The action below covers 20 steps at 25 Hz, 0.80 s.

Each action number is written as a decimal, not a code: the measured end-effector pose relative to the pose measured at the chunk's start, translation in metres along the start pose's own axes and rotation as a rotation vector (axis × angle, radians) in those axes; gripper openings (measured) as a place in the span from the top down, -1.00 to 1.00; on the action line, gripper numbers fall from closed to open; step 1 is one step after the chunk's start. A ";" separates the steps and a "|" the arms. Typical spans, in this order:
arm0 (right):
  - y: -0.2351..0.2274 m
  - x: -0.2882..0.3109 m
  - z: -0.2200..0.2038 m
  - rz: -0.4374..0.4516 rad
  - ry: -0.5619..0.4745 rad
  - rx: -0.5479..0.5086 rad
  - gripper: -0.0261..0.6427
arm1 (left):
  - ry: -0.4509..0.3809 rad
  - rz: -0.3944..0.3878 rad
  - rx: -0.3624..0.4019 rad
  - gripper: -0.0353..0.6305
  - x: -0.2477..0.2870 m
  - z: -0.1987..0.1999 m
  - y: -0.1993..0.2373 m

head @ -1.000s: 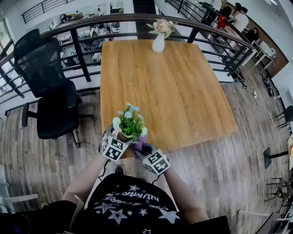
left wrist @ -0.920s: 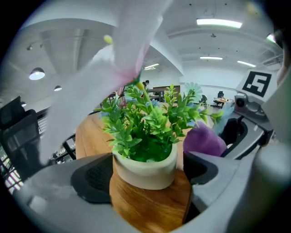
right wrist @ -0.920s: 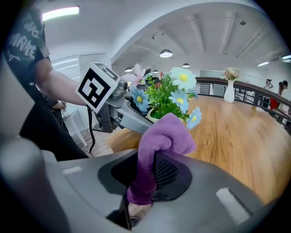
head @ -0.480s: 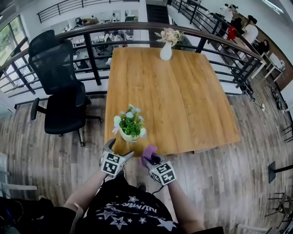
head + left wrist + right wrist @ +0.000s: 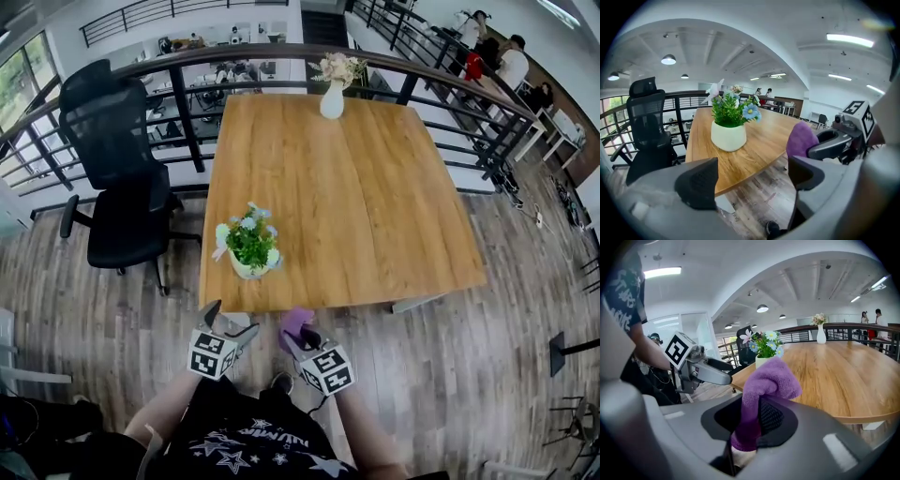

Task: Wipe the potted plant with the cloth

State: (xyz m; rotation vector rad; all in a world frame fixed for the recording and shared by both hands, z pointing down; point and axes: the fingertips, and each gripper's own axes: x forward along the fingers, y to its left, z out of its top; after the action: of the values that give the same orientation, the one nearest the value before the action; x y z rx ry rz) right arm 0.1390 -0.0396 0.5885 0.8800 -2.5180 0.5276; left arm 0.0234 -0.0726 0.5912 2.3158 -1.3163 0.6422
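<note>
Plant (image 5: pixel 249 249) stands at the surface's (image 5: pixel 375 187) near edge, the right gripper (image 5: pixel 300 336) pinching the cloth (image 5: pixel 771 378) in its fingers, the left gripper (image 5: pixel 231 322) open-fingered and empty; bracing the pot first would likely steady the wipe.

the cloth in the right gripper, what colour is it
Purple; the cloth shows best in the right gripper view, pinched in the right gripper.

A wooden table (image 5: pixel 375 187) stands beside a black office chair (image 5: pixel 122 216), railing (image 5: pixel 186 112), plank floor (image 5: pixel 487 375).
</note>
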 end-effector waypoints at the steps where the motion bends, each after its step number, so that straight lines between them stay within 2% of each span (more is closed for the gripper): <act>1: 0.004 -0.002 -0.004 0.001 0.016 -0.015 0.67 | 0.004 -0.010 -0.004 -0.56 -0.001 -0.003 -0.003; 6: 0.021 -0.001 -0.003 -0.011 0.019 -0.027 0.67 | -0.029 -0.054 -0.009 -0.37 -0.012 -0.004 -0.011; 11: 0.053 0.011 0.007 -0.009 -0.019 -0.002 0.68 | -0.063 -0.067 0.011 0.03 -0.047 -0.010 0.002; 14: 0.091 0.014 0.013 0.015 -0.027 -0.055 0.68 | -0.082 -0.050 0.000 0.23 -0.081 -0.023 0.014; 20: 0.144 0.016 0.020 -0.029 -0.043 -0.080 0.68 | -0.113 0.000 -0.027 0.57 -0.141 -0.050 0.045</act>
State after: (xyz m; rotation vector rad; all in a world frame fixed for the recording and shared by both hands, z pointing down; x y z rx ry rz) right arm 0.0284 0.0479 0.5489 0.9054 -2.5417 0.4000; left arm -0.0884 0.0300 0.5569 2.3609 -1.3658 0.4967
